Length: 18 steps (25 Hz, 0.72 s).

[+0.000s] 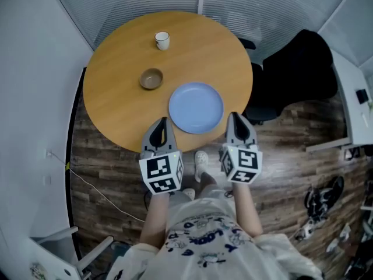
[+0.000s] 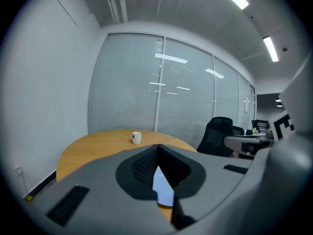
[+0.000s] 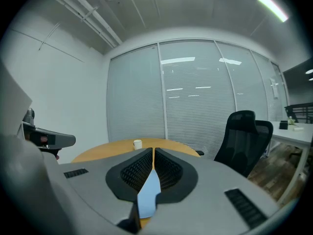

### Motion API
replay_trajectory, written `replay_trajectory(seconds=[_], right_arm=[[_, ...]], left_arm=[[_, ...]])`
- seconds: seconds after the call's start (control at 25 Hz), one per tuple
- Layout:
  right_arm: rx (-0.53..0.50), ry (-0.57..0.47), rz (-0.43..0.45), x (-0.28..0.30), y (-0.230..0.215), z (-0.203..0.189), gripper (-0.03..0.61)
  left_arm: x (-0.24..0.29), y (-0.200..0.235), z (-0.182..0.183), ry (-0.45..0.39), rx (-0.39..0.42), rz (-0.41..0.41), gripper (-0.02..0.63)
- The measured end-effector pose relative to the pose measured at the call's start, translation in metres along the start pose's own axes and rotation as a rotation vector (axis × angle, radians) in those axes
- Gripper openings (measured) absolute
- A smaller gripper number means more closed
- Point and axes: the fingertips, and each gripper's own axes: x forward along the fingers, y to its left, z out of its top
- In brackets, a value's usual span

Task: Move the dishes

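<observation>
Resting: one plate (image 1: 196, 107), one bowl (image 1: 151, 79), one cup (image 1: 162, 40)

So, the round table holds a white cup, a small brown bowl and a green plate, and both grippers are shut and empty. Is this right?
Not quite. The plate is light blue, not green; the head view shows it. The rest stands: white cup, small brown bowl, round table, and the left gripper and right gripper are shut and empty.

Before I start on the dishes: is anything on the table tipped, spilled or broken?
Nothing stands out. The white cup stands upright, the brown bowl sits mouth up and the blue plate lies flat, all apart from each other on the round table. No spill or damage shows.
</observation>
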Motion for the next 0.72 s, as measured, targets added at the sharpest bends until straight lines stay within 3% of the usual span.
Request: replay_trajectory(seconds=[0.28, 0.72], right_arm=[[-0.036, 0.080, 0.054, 0.065, -0.019, -0.018, 0.014], [-0.087, 0.233, 0.196, 0.131, -0.025, -0.053, 0.014]], left_arm=[[0.059, 0.006, -0.008, 0.071, -0.009, 0.038, 0.003], [0.117, 0.022, -0.055, 0.221, -0.077, 0.112, 0.003]])
